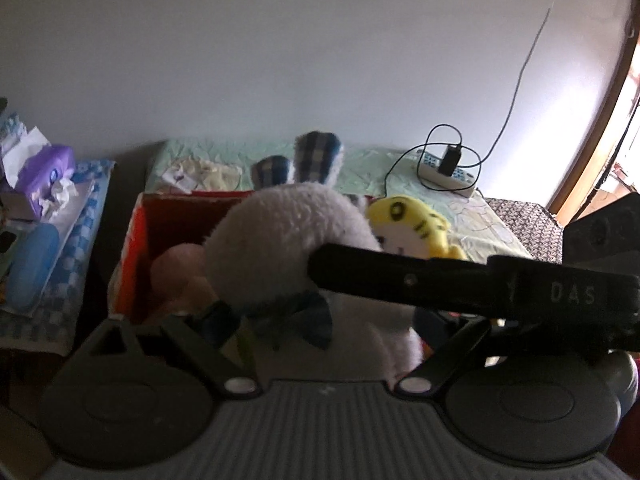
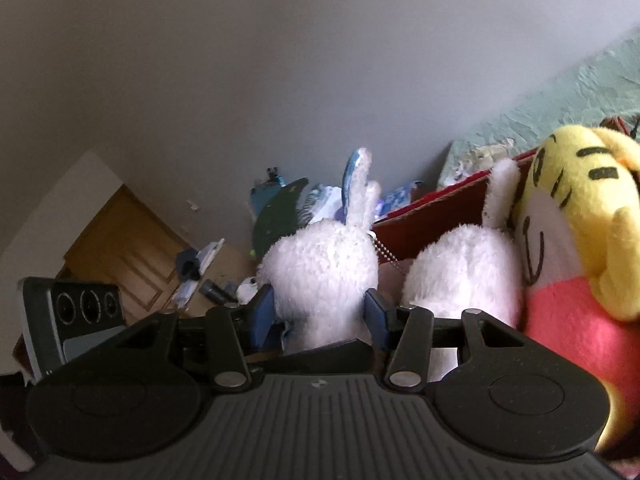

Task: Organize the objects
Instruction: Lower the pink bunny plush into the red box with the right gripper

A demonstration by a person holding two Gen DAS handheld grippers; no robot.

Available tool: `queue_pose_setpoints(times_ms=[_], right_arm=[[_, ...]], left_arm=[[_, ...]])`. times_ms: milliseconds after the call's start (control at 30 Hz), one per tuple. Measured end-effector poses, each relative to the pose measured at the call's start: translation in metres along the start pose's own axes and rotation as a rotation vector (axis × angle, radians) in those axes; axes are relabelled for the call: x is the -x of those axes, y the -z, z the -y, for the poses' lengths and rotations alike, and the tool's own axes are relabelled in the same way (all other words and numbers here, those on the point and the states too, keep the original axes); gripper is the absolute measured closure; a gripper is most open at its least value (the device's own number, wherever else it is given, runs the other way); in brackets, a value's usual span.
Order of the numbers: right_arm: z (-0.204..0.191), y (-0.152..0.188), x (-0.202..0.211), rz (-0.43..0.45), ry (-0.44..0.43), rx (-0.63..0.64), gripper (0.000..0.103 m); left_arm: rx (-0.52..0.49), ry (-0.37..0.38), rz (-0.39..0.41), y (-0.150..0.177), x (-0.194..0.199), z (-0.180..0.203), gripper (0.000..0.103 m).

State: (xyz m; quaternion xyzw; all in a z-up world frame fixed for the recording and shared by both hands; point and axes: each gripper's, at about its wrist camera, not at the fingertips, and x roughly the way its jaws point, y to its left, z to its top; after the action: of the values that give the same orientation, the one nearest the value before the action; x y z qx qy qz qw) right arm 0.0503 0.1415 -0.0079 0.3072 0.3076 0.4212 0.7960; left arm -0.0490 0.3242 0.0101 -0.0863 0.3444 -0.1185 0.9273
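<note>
While both of our claws carry plush toys above the red box [image 1: 138,240], the sorting is only partly done, as we judge it. Our left claw [image 1: 276,312] has a white bunny [image 1: 288,244] between its fingers, and the toy's checked bow sits right at the near blue pad; the jaws stand fairly wide, and the far finger is hidden, but the toy looks held. Our right claw [image 2: 320,316] is closed on a second white bunny [image 2: 324,264], its blue pads pressing the fur on both sides. Another white plush shape [image 2: 460,272] stands just beside that one, and we take it to be the left claw's bunny seen from the other side, though we cannot be sure. A yellow tiger [image 1: 408,224] with a pink body is close against it.

Inside the box we see one pink plush [image 1: 180,276] already lying low against the near wall, so at least one toy is stowed. Both bunnies are not yet in, and whether the tiger sits in the box or beside it we cannot tell.

As for the room, the box rests on a bed with a pale green sheet [image 1: 360,164], set against a plain white wall. A power strip [image 1: 444,172] with a black plug and looping cable lies on the sheet, well apart from the box. At the side, a counter [image 1: 80,216] under a blue checked cloth carries a purple tissue pack [image 1: 44,172]. A wooden door shows in the right wrist view.
</note>
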Motion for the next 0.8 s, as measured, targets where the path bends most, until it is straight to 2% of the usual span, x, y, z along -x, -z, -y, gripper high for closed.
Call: queue_pose_setpoints(times_ms=[100, 333, 533, 633, 733, 800], right_arm=[[-0.001, -0.001, -0.007, -0.007, 0.037, 0.012, 0.051], [-0.015, 0.009, -0.008, -0.012, 0.144, 0.162, 0.049], [-0.01, 0.005, -0.007, 0.068, 0.192, 0.127, 0.049], [-0.008, 0.0, -0.003, 0.087, 0.178, 0.099, 0.055], [-0.01, -0.001, -0.006, 0.067, 0.205, 0.118, 0.075], [-0.007, 0.001, -0.014, 0.043, 0.24, 0.123, 0.078]], left_arm=[[0.0, -0.013, -0.017, 0.0, -0.011, -0.008, 0.013], [0.002, -0.015, -0.068, 0.003, -0.033, -0.021, 0.009], [-0.031, -0.028, -0.065, 0.012, -0.022, -0.025, 0.008], [-0.037, -0.042, -0.054, 0.011, -0.015, -0.027, 0.008], [-0.041, -0.054, -0.033, 0.008, -0.008, -0.027, 0.008], [-0.049, -0.069, -0.027, 0.008, -0.007, -0.026, 0.008]])
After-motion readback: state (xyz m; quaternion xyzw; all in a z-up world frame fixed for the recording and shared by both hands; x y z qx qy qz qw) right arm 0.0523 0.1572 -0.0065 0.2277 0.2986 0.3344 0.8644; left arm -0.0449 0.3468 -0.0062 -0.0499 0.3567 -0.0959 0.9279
